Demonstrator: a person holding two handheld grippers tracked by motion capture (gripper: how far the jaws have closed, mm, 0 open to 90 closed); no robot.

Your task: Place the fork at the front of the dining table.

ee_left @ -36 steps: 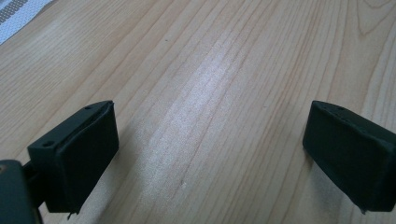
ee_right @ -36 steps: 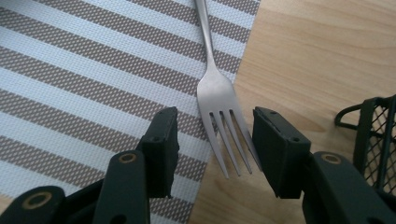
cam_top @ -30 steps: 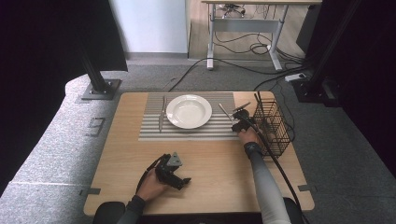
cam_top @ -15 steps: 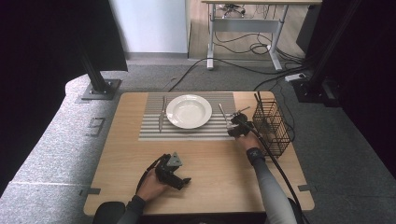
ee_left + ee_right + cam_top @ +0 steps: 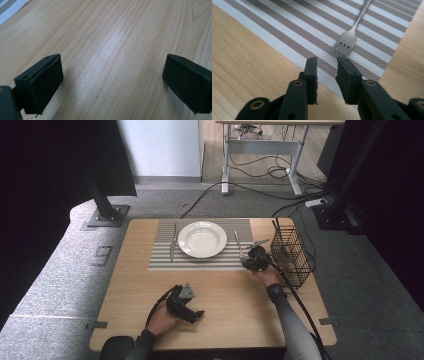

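Desk (image 5: 150,310), wooden. Striped placemat (image 5: 200,262) at far centre, white plate (image 5: 202,239) on it, knife (image 5: 173,245) left of plate. Black wire basket (image 5: 290,256) at right edge of desk. Fork (image 5: 349,37) lies on placemat right of plate, tines toward the near edge. Right claw (image 5: 327,65) just short of the tines, jaws have just been closing, narrow gap, nothing between them. Left claw (image 5: 112,77) rests on bare desk near the front, jaws wide apart, empty.
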